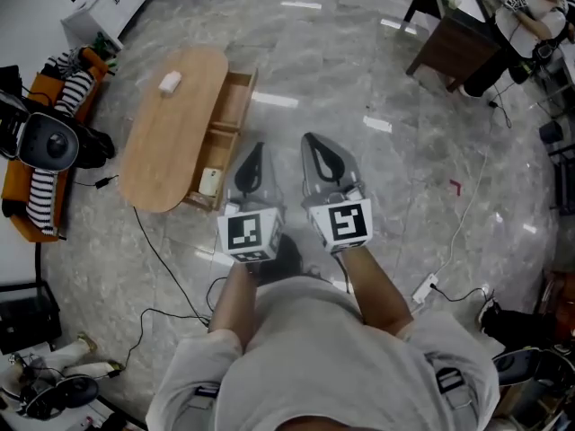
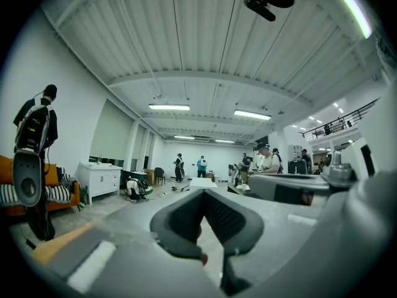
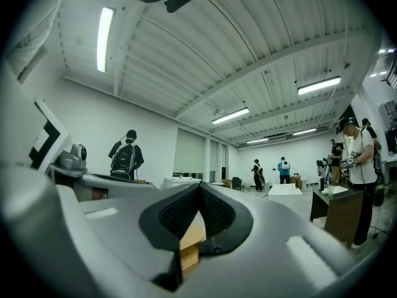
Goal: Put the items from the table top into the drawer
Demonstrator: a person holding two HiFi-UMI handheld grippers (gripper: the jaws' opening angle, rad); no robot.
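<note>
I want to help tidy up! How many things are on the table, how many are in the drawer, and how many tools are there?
On the table, white thing: 1
In the open drawer, pale thing: 1
Tools, left tool and right tool: 2
Total: 4

light: bright ceiling tubes (image 2: 169, 107) | glare: floor (image 1: 359, 79) | edges: fisheye, dark

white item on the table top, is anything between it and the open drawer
Nothing visible does. The white item lies on bare table top; the drawer beside it stands open, one pale object at its near end.
</note>
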